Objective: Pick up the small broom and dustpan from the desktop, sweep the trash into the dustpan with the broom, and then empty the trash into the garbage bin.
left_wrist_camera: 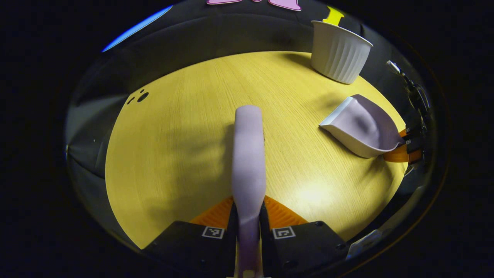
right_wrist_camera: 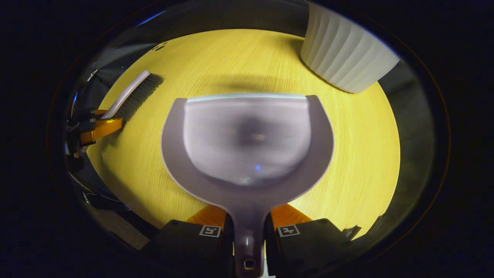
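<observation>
1. Two tools held: left gripper [left_wrist_camera: 249, 216] fingers clamped on the broom [left_wrist_camera: 249, 154] handle, right gripper [right_wrist_camera: 249, 231] fingers clamped on the dustpan [right_wrist_camera: 247, 143] handle.
2. Both above the bench [left_wrist_camera: 173, 154]; no trash visible in pan.
3. Garbage bin [left_wrist_camera: 339, 52] stands at far edge.
4. Likely sweeping or emptying step; next needs pan carried over bin.

In the left gripper view the broom [left_wrist_camera: 249, 162] runs forward over the surface [left_wrist_camera: 173, 154] from the left tongs [left_wrist_camera: 249, 222]; the dustpan [left_wrist_camera: 361, 125] lies to its right, the bin [left_wrist_camera: 339, 50] standing behind the dustpan.
</observation>
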The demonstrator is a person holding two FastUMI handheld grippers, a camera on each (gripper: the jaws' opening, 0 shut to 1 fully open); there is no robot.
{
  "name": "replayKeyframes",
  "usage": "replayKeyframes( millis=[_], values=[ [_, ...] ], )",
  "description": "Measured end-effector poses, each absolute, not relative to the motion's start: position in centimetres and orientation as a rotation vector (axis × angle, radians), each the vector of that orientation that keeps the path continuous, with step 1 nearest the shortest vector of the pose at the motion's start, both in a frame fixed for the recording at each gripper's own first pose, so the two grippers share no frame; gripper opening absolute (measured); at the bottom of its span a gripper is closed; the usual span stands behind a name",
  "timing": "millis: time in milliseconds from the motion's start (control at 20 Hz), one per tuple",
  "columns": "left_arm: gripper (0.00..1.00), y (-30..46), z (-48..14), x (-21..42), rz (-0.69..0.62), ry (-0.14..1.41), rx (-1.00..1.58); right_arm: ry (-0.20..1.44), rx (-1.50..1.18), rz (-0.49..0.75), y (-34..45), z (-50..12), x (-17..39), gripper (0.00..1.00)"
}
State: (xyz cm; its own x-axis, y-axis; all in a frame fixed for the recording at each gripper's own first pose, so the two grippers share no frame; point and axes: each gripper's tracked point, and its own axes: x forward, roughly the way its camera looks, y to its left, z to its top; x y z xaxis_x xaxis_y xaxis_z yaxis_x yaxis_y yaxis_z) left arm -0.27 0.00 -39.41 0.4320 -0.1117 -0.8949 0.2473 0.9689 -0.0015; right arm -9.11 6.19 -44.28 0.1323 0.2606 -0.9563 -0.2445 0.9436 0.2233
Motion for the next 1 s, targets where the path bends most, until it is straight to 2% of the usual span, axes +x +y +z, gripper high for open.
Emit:
replayKeyframes(
  millis=[50,350,400,500,550,600,650,700,750,800,850,900,1000],
  values=[
    [0.33,0.1,-39.3,-0.2,-0.224,1.098,0.145,1.393,0.014,0.375,6.4,-44.2,-9.1,0.39],
    [0.33,0.7,-37.1,-1.5,-0.208,1.069,0.181,1.359,0.054,0.412,5.5,-40.6,-9.2,0.40],
    [0.37,0.6,-36.5,-1.8,-0.206,1.063,0.171,1.346,0.064,0.415,5.2,-39.7,-9.2,0.40],
    [0.37,0.5,-34.9,-2.4,-0.195,1.040,0.148,1.314,0.088,0.414,4.6,-37.6,-9.0,0.41],
    [0.37,0.5,-34.0,-2.4,-0.187,1.021,0.138,1.289,0.099,0.412,4.4,-36.6,-8.8,0.36],
    [0.33,0.3,-32.8,-2.2,-0.179,0.997,0.125,1.258,0.103,0.405,4.1,-35.6,-8.5,0.40],
    [0.33,0.0,-31.4,-1.9,-0.173,0.968,0.110,1.227,0.099,0.399,3.8,-34.5,-8.0,0.45],
    [0.28,-0.4,-30.0,-1.5,-0.165,0.935,0.095,1.189,0.090,0.390,3.5,-33.4,-7.4,0.28],
    [0.33,-0.6,-28.4,-0.9,-0.159,0.898,0.079,1.147,0.083,0.385,3.3,-32.1,-6.7,0.36],
    [0.33,-0.8,-26.7,-0.1,-0.152,0.857,0.064,1.097,0.084,0.387,3.5,-30.8,-5.9,0.27],
    [0.33,-1.2,-24.7,0.6,-0.146,0.812,0.051,1.039,0.095,0.386,3.8,-29.2,-4.7,0.45],
    [0.28,-1.5,-22.8,1.3,-0.142,0.767,0.043,0.981,0.109,0.386,4.0,-27.6,-3.6,0.36],
    [0.28,-1.9,-19.1,2.8,-0.137,0.681,0.040,0.864,0.132,0.380,3.9,-24.5,-1.5,0.36]
  ],
)
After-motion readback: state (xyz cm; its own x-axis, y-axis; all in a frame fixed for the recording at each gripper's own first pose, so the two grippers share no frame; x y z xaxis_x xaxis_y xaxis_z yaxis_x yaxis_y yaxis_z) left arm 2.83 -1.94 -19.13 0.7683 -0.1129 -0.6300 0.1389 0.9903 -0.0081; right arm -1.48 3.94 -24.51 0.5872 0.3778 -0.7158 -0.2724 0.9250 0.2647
